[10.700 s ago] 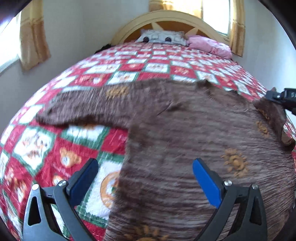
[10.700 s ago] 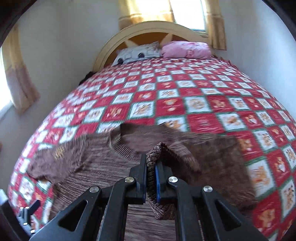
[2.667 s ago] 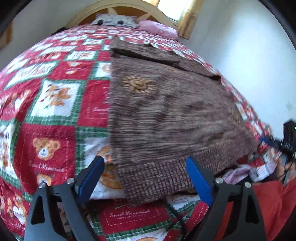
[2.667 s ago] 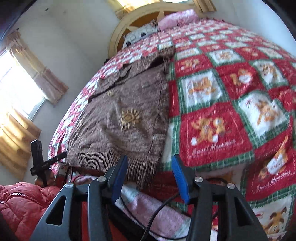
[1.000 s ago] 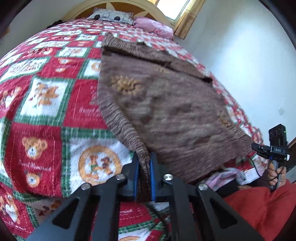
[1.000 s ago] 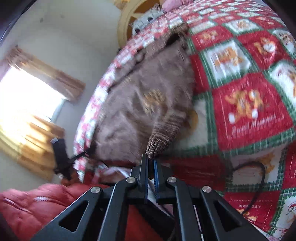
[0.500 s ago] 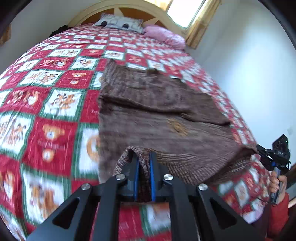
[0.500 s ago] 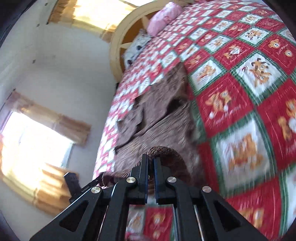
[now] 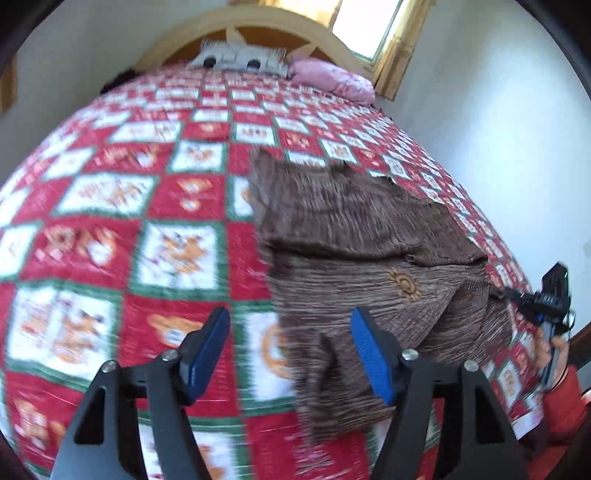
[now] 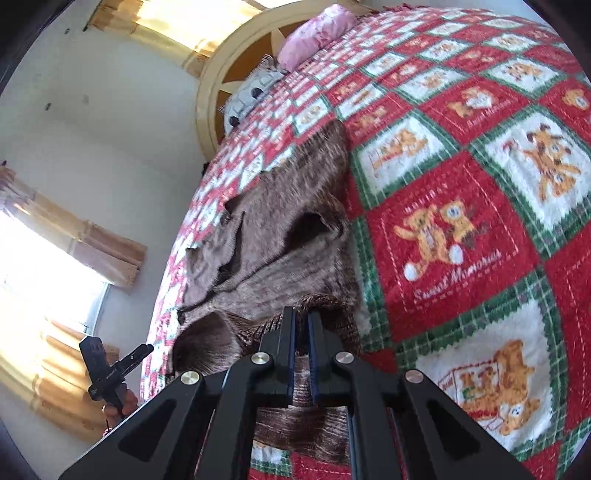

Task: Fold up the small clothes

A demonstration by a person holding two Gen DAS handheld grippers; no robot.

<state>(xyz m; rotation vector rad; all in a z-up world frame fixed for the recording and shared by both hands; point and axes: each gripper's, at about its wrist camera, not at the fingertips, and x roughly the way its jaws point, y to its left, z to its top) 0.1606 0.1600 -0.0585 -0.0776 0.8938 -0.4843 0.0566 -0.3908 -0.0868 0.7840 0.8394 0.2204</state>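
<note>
A brown knitted sweater (image 9: 354, 236) with orange sun motifs lies on the bed, its lower part folded up over the body. It also shows in the right wrist view (image 10: 280, 240). My left gripper (image 9: 290, 341) is open and empty, just above the sweater's near left edge. My right gripper (image 10: 301, 325) is shut on the sweater's ribbed hem, which bunches between its fingers. The right gripper also shows in the left wrist view (image 9: 546, 299) at the sweater's right edge.
The bed has a red, green and white teddy-bear quilt (image 9: 110, 229) and a curved wooden headboard (image 9: 258, 33). A grey pillow (image 9: 236, 59) and a pink pillow (image 9: 332, 79) lie at the head. White walls and curtained windows stand around.
My left gripper has opened and let go of the hem, which now lies folded over the sweater body. The right gripper stays shut on its hem corner.
</note>
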